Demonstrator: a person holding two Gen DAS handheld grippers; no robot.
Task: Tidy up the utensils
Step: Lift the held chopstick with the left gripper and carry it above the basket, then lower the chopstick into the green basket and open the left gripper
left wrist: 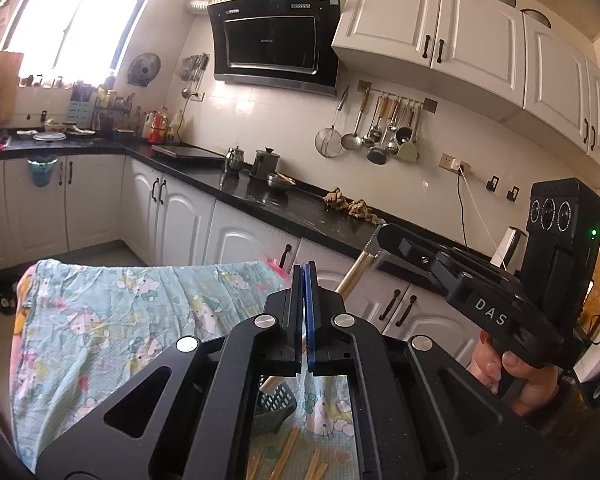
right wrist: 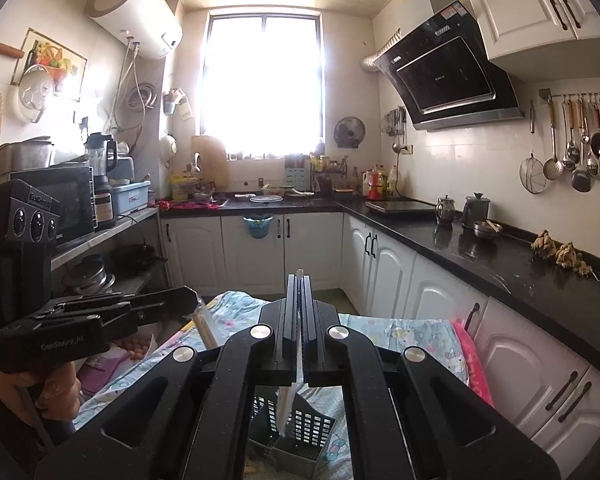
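Hanging chopstick (right wrist: 290, 396) between right fingers (right wrist: 290, 312)

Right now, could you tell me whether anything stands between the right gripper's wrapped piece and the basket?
Nothing visible does: the clear-wrapped piece hangs from the right gripper straight over the open basket.

- You are holding both grippers over a cloth-covered table (left wrist: 112, 312).
- A slotted basket (right wrist: 300, 432) is sitting on it, below the grippers.
- Chopsticks (left wrist: 296, 454) are lying just in front of the basket.
- A counter (right wrist: 500, 256) is running along your right.
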